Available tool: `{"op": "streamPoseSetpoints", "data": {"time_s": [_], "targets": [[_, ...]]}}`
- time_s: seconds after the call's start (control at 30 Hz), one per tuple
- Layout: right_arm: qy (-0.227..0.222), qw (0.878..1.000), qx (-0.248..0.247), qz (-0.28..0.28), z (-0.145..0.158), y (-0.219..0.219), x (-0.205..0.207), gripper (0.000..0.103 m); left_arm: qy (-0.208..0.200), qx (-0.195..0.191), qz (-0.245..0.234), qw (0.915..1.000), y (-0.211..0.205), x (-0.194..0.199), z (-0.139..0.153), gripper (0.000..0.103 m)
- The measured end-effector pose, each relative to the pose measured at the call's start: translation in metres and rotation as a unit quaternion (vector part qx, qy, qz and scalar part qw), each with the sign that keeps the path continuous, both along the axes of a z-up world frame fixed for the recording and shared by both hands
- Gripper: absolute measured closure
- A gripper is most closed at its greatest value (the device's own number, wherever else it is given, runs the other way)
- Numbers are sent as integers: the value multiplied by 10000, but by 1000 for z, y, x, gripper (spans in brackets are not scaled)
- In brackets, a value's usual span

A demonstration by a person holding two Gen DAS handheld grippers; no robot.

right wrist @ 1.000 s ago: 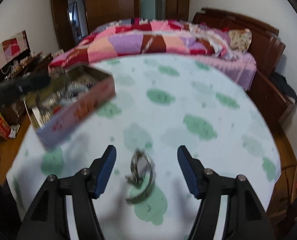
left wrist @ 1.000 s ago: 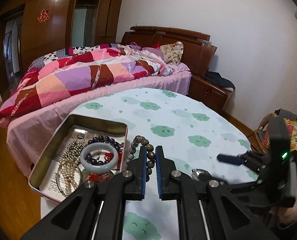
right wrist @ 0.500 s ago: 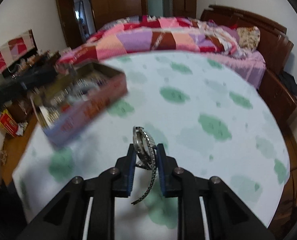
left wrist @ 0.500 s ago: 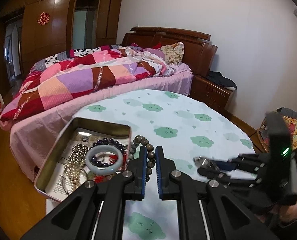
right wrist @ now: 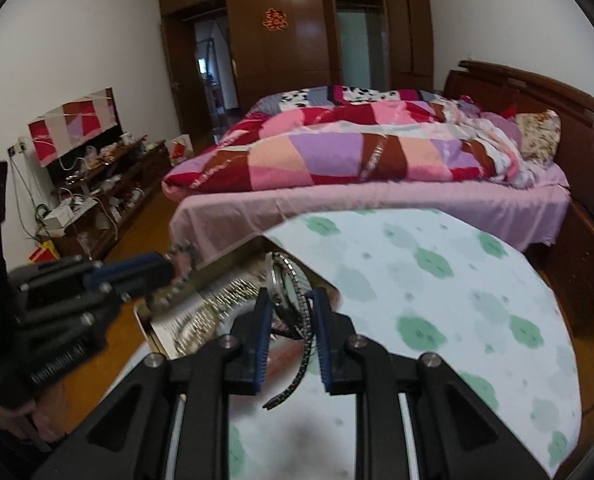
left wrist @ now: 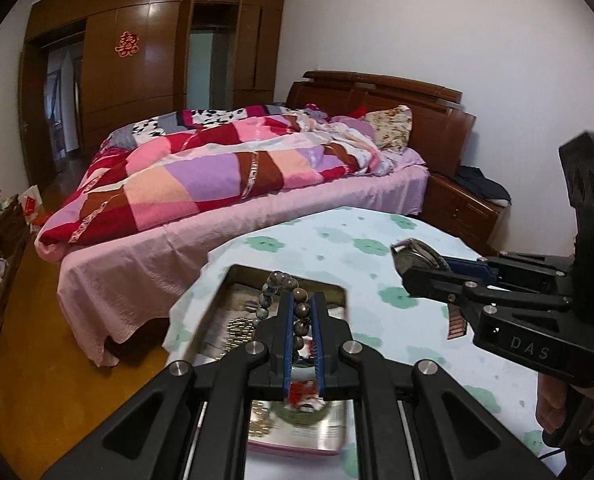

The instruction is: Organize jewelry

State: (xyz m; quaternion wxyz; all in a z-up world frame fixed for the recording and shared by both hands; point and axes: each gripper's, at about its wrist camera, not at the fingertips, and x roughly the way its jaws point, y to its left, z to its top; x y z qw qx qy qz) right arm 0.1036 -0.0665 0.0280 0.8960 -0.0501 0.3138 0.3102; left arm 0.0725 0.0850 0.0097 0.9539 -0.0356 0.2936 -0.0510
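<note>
Bedroom table with cloud-print cloth (left wrist: pixel 377 248) is carrying an open tin (left wrist: pixel 337 446) already holding pearls, a jade bangle and other pieces. Left gripper (left wrist: pixel 301 312) is pinching a brown bead bracelet (left wrist: pixel 299 310) above the tin, while the right gripper (right wrist: pixel 289 312) is clamping a metal watch (right wrist: pixel 287 284) near the tin's edge, band dangling. Judging by this, most jewelry is sitting inside already; bracelet and watch are awaiting drop-off.
</note>
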Motion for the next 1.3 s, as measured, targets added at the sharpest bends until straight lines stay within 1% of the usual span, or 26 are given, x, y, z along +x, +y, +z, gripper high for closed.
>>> {"op": "streamPoseSetpoints", "data": {"time_s": [0.13, 0.23, 0.3, 0.37, 0.43, 0.47, 0.5, 0.57, 0.6, 0.63, 0.67, 0.7, 0.73, 0.77, 0.8, 0.83, 0.9, 1.07, 1.13, 1.3], "targets": [[28, 9999, 16, 159, -8, 22, 5, 81, 131, -23, 97, 9999, 12, 9, -12, 95], [163, 9996, 13, 241, -23, 37, 13, 81, 272, -44, 100, 9996, 17, 17, -24, 95], [327, 9991, -30, 278, -37, 44, 18, 81, 414, -85, 76, 9991, 19, 22, -34, 95], [440, 9986, -67, 296, -48, 48, 21, 80, 542, -30, 83, 9985, 18, 26, -45, 95], [612, 9972, -189, 382, -62, 54, 23, 80, 632, -94, 77, 9979, 19, 27, -52, 95], [635, 9968, -237, 413, -65, 55, 22, 79, 721, -125, 65, 9973, 19, 28, -58, 94], [630, 9967, -277, 423, -67, 56, 21, 75, 777, -124, 110, 9968, 20, 29, -60, 92], [617, 9968, -380, 332, -70, 55, 19, 72, 855, -228, 158, 9960, 23, 30, -64, 89], [605, 9969, -384, 313, -70, 52, 18, 68, 872, -306, 189, 9955, 26, 30, -64, 85], [585, 9972, -382, 275, -68, 49, 16, 63, 877, -348, 235, 9953, 28, 30, -63, 74], [564, 9974, -382, 235, -66, 47, 15, 61, 854, -391, 328, 9950, 31, 28, -61, 67], [526, 9978, -375, 147, -63, 42, 15, 57, 816, -392, 418, 9950, 32, 27, -59, 50], [497, 9982, -344, 54, -60, 35, 13, 49, 729, -381, 524, 9952, 34, 24, -55, 37], [481, 9984, -308, -16, -57, 30, 12, 43, 617, -389, 595, 9956, 36, 21, -52, 32], [459, 9986, -264, -89, -54, 24, 11, 32, 504, -434, 617, 9959, 37, 17, -48, 25], [434, 9987, -225, -139, -52, 21, 10, 25, 458, -469, 619, 9959, 38, 14, -45, 23], [372, 9989, -133, -260, -46, 9, 5, 24, 437, -478, 656, 9957, 39, 11, -41, 23], [239, 9986, -196, -419, -38, -2, -9, 24, 379, -320, 685, 9964, 35, 4, -33, 23], [176, 9986, -181, -458, -34, -7, -14, 22, 322, -296, 687, 9967, 35, 0, -30, 23], [-41, 9981, -29, -610, -21, -21, -25, 19, 210, -226, 705, 9970, 35, -8, -23, 23]]}}
